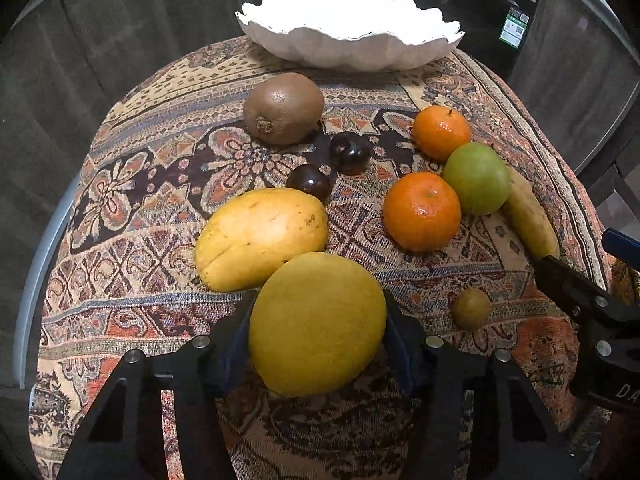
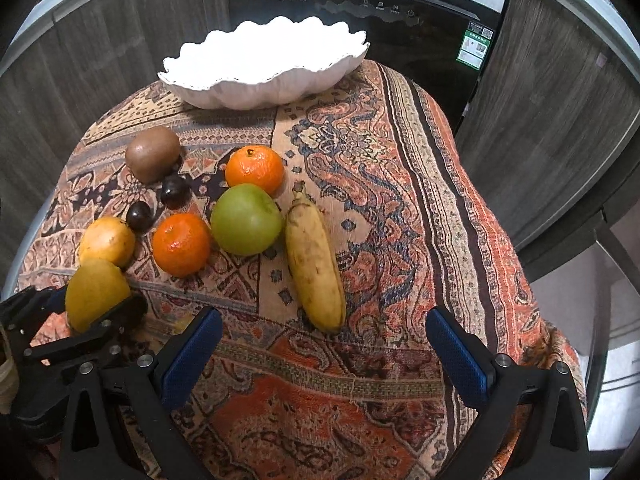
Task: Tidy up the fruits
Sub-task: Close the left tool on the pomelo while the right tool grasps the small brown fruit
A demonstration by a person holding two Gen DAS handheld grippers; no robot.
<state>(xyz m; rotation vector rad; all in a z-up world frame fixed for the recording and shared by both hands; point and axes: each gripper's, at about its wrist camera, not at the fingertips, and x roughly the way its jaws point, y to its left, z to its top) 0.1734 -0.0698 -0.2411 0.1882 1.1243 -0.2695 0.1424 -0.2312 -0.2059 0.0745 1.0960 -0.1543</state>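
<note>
Two grippers low over patterned cloth (image 2: 400, 208). Left gripper (image 1: 318, 332) pads clamped on one round yellow fruit (image 1: 318, 322); right gripper (image 2: 324, 356) jaws wide, nothing between. Beyond: one small green-brown fruit (image 1: 471, 308), one mango (image 1: 260, 238), one banana (image 2: 316, 264), two tangerines (image 2: 182, 244), one green apple (image 2: 246, 224), two dark plums (image 1: 349, 153), one kiwi (image 1: 284, 108). Farthest: one white scalloped bowl (image 2: 248, 94).

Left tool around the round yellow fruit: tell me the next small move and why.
Probably finish closing on the round yellow fruit, then lift it. The left tool has a pad on each side of it, the fruit still rests on the cloth, and the white bowl at the far edge looks empty.
</note>
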